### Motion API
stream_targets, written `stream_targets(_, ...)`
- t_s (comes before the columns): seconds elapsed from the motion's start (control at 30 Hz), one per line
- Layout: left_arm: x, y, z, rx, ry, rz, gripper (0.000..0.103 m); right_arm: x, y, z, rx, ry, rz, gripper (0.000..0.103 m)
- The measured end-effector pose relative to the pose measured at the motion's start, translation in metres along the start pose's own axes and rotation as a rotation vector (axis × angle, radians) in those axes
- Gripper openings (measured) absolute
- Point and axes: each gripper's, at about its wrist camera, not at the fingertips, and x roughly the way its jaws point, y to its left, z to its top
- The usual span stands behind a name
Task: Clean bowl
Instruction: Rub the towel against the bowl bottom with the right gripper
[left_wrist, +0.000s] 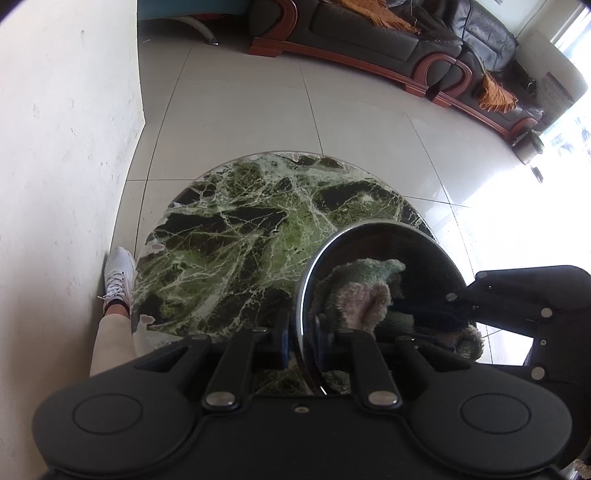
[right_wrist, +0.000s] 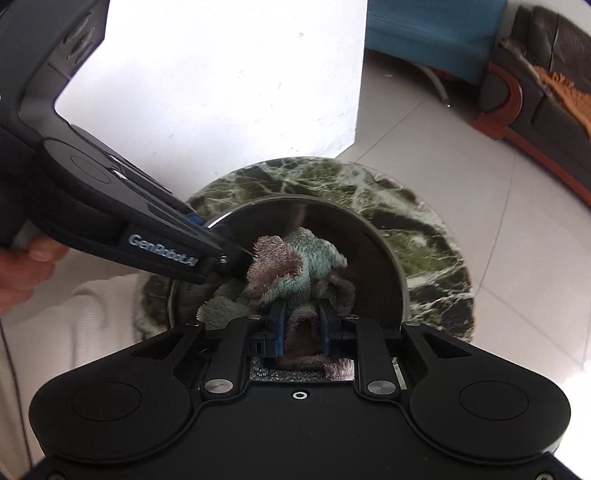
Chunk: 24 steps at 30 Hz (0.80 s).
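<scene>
A shiny steel bowl (left_wrist: 424, 266) (right_wrist: 369, 258) sits tilted on the round green marble table (left_wrist: 221, 221) (right_wrist: 424, 229). My left gripper (left_wrist: 301, 332) (right_wrist: 229, 258) is shut on the bowl's near-left rim, one finger inside and one outside. Inside the bowl lies a fluffy brown and teal cloth (left_wrist: 362, 291) (right_wrist: 295, 266). My right gripper (right_wrist: 301, 321) (left_wrist: 417, 317) reaches into the bowl and is shut on a fold of this cloth, its blue pads pressing the pile from both sides. The bowl's bottom is mostly hidden under the cloth.
A white wall (left_wrist: 55, 147) stands close on the left of the table, with a person's leg and white shoe (left_wrist: 118, 277) beside it. A hand (right_wrist: 26, 266) holds the left gripper. Dark leather sofas (left_wrist: 369, 37) (right_wrist: 546, 74) line the far side of the tiled floor.
</scene>
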Motion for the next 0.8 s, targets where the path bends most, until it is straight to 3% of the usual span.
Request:
stream_targets(0.17, -0.001, 0.001, 0.0, 0.002, 0.003, -0.001, 0.012, 0.002, -0.004, 0.015, -0.006, -0.033, -0.023, 0.019)
stream_targets(0.37, -0.001, 0.002, 0.0, -0.007, 0.001, -0.009, 0.013, 0.002, -0.005, 0.004, -0.058, -0.015, -0.073, 0.02)
stream_targets(0.6, -0.002, 0.003, 0.0, -0.002, 0.003, -0.01, 0.012, -0.004, 0.009, -0.005, -0.089, 0.001, 0.005, 0.022)
stream_targets(0.8, -0.003, 0.005, 0.0, -0.007, 0.004, -0.006, 0.013, 0.004, 0.003, 0.007, -0.116, -0.008, -0.039, 0.023)
